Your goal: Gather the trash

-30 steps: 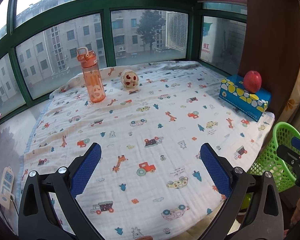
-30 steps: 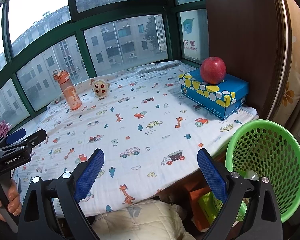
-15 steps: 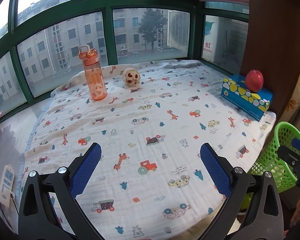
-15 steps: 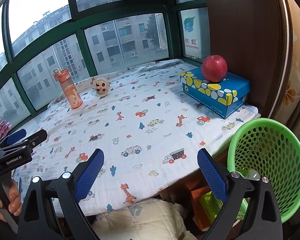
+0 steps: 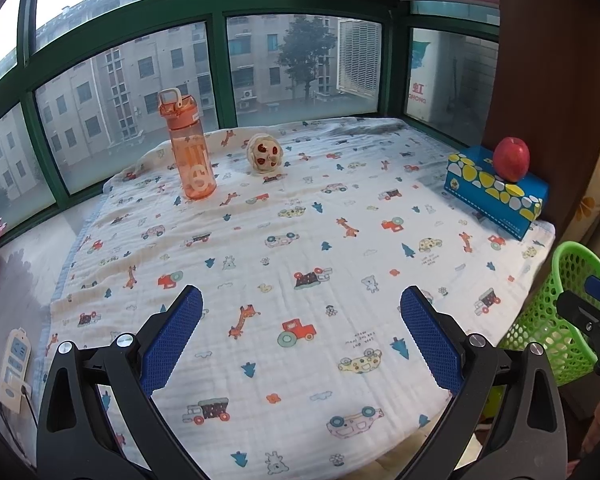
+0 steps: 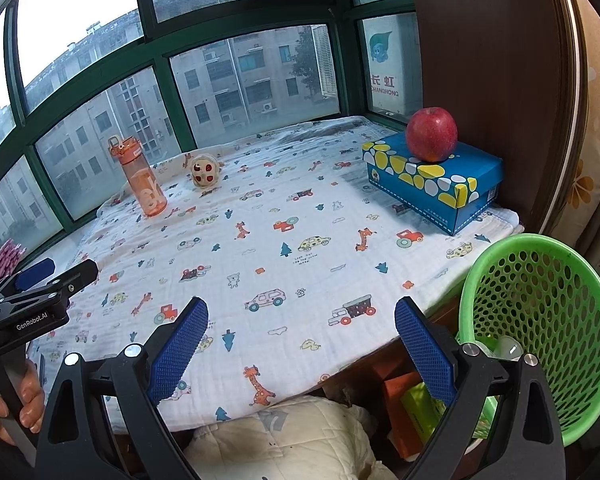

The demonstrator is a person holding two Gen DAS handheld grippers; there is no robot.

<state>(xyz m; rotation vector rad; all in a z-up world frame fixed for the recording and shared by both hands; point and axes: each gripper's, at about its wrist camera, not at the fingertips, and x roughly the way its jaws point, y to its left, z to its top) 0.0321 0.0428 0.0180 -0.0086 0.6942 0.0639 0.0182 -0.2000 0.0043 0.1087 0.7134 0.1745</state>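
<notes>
So both my grippers hang with their fingers spread wide and nothing between them: the left gripper (image 5: 300, 330) over the near part of the printed cloth (image 5: 300, 240), the right gripper (image 6: 300, 340) over the cloth's near right edge, just beside the green basket (image 6: 540, 320).

What I take for the trash is the small crumpled wrapper (image 5: 263, 154), pale with red spots, lying at the far side of the cloth near the window, a little right of the orange bottle (image 5: 190, 152) and apart from it. From the right wrist view it sits in the same place (image 6: 206, 170).

I judge it light and soft, thin packaging that will crush and not resist. It could slip or spring out of a shallow pinch, so I would close across its middle, where the bulk is, not on a loose edge. My left gripper seems better lined up with it.

The apple (image 6: 431, 134) rests on the blue box (image 6: 440, 184); neither looks like trash.
</notes>
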